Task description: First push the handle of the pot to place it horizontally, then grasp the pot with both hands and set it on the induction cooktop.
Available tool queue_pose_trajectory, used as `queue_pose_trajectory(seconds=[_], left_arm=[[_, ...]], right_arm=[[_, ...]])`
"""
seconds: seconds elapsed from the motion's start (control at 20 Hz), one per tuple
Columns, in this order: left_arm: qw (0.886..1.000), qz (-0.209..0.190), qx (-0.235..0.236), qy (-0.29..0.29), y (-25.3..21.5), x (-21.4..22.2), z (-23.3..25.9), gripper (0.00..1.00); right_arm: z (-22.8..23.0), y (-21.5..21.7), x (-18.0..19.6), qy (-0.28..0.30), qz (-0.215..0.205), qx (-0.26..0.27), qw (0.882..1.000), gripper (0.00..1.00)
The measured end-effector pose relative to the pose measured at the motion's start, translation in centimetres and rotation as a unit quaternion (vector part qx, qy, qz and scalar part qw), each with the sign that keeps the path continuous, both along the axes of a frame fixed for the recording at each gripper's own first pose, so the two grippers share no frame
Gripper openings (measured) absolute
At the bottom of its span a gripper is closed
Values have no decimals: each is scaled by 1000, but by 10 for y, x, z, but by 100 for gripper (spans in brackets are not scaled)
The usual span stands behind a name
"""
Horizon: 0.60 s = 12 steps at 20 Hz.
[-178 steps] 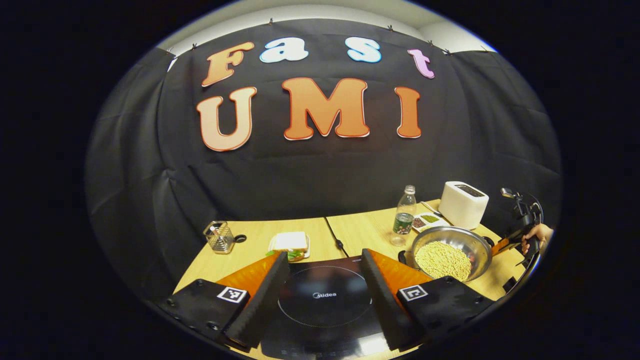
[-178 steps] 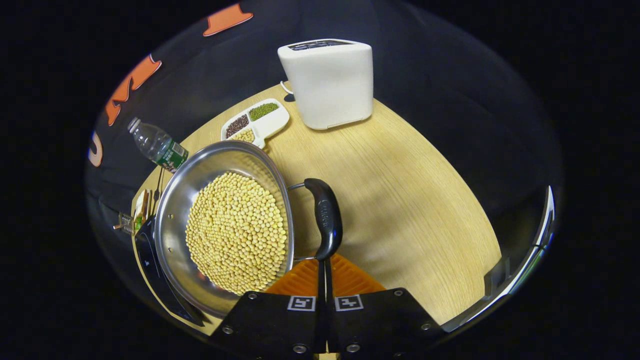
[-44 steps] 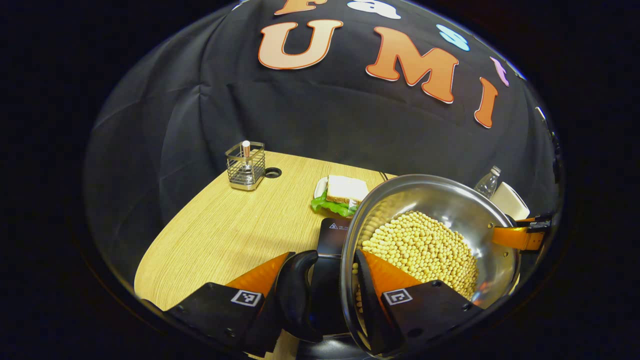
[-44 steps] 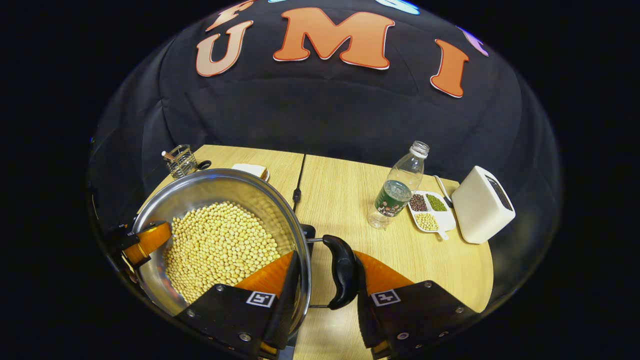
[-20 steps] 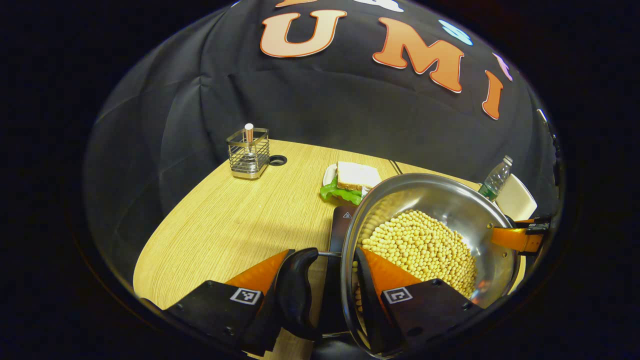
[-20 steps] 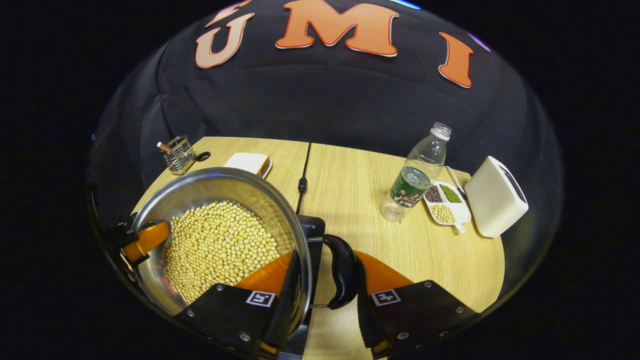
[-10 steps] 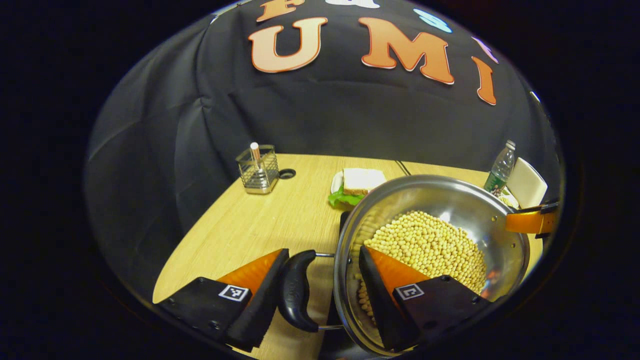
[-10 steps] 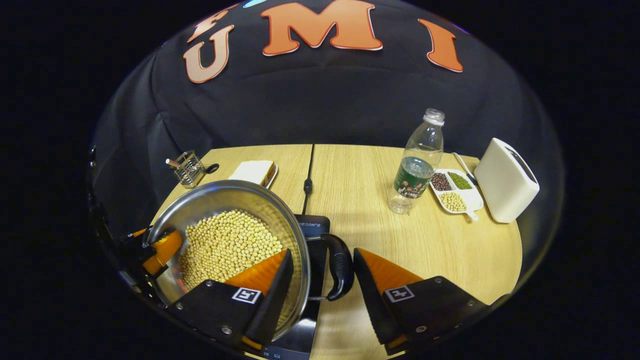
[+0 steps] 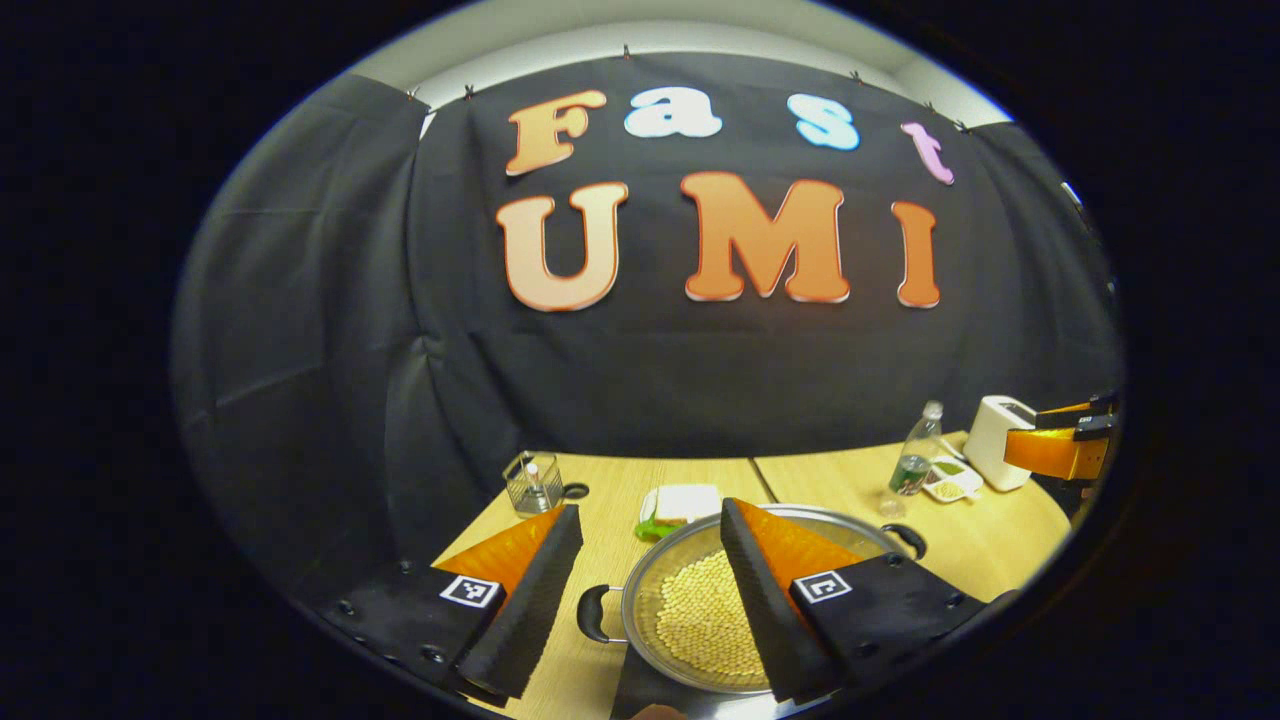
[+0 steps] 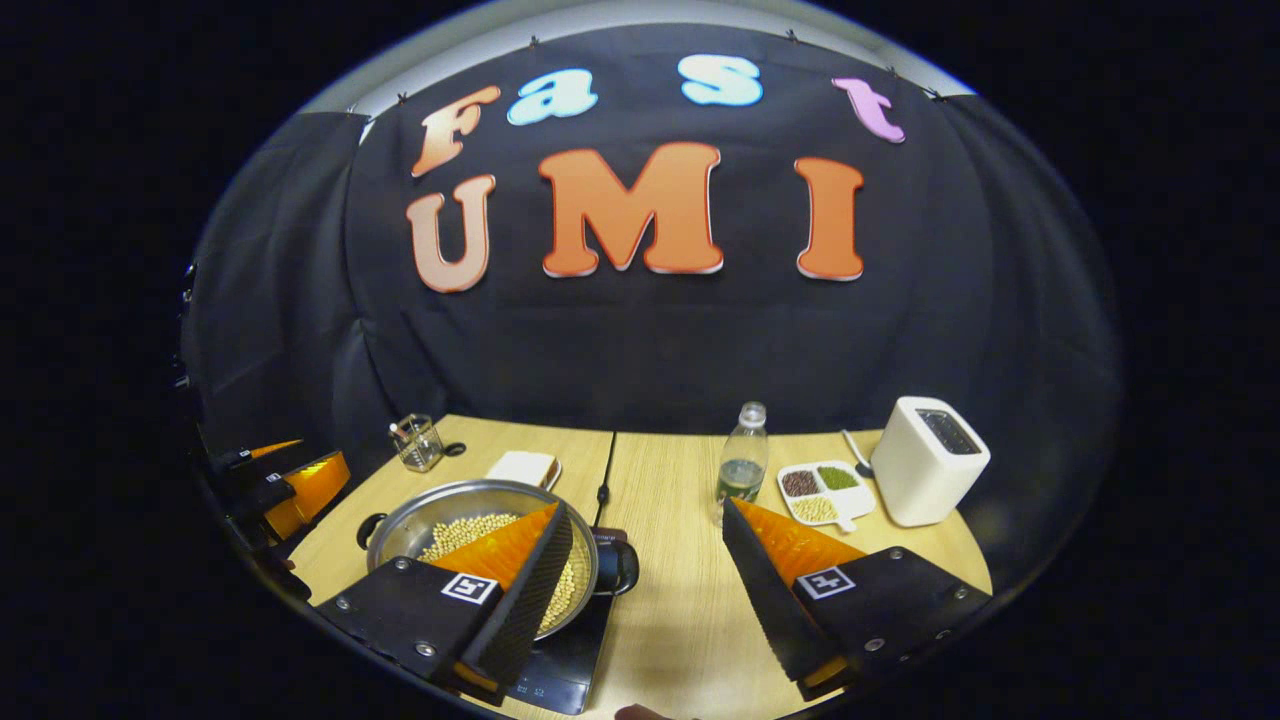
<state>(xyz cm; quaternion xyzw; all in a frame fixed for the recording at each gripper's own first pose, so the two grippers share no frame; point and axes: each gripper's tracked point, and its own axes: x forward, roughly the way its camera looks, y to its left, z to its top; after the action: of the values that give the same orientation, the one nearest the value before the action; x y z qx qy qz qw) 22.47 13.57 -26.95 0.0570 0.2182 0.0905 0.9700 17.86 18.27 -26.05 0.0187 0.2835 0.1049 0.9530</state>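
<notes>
Both my left gripper (image 9: 645,600) and right gripper (image 10: 645,590) hang spread, holding nothing. The pot (image 10: 480,535) sits on the cooktop (image 10: 560,675) at my right gripper's ten o'clock, handles level; left is nearer.

In the left gripper view, the left gripper's (image 9: 650,530) right finger (image 9: 770,590) covers the 3 o'clock part of the pot (image 9: 690,620) and its beans (image 9: 700,625). The induction cooktop (image 9: 650,695) shows as a dark strip at 6 o'clock, cut by the edge. The right gripper (image 9: 1060,450) at 3 o'clock is cut off, so its opening cannot be told. The wire holder's (image 9: 532,483) contents are too small to name.

In the right gripper view, the right gripper's (image 10: 645,520) left finger (image 10: 520,590) hides the pot's (image 10: 470,515) 4 o'clock side; the cooktop's (image 10: 560,670) panel markings are illegible. The left gripper (image 10: 290,480) at 9 o'clock is cropped. The sectioned dish's (image 10: 825,490) fillings (image 10: 815,508) are too small to identify.
</notes>
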Motion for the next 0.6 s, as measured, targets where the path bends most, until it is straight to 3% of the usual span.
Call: queue_pose_trajectory(seconds=[0.15,0.2,0.3,0.35,0.4,0.45,0.6], left_arm=[[998,-13,5,-61,-21,-17,76,91],[997,-15,5,-80,-32,-28,100,96],[994,-21,-6,-111,-51,-45,147,91],[992,-27,-11,-124,-59,-54,168,96],[990,-32,-14,-134,-65,-65,186,96],[989,-33,-13,-145,-68,-77,203,96],[984,-26,-12,-178,-69,-110,243,100]], right_arm=[[75,-26,-21,-66,-3,10,998,93],[99,-34,-30,-88,-3,14,996,93],[146,-54,-50,-128,-1,18,992,93],[167,-66,-58,-148,1,17,989,93],[185,-78,-66,-166,-2,13,986,98],[201,-91,-76,-182,-8,10,983,94],[250,-135,-104,-223,-29,5,974,93]])
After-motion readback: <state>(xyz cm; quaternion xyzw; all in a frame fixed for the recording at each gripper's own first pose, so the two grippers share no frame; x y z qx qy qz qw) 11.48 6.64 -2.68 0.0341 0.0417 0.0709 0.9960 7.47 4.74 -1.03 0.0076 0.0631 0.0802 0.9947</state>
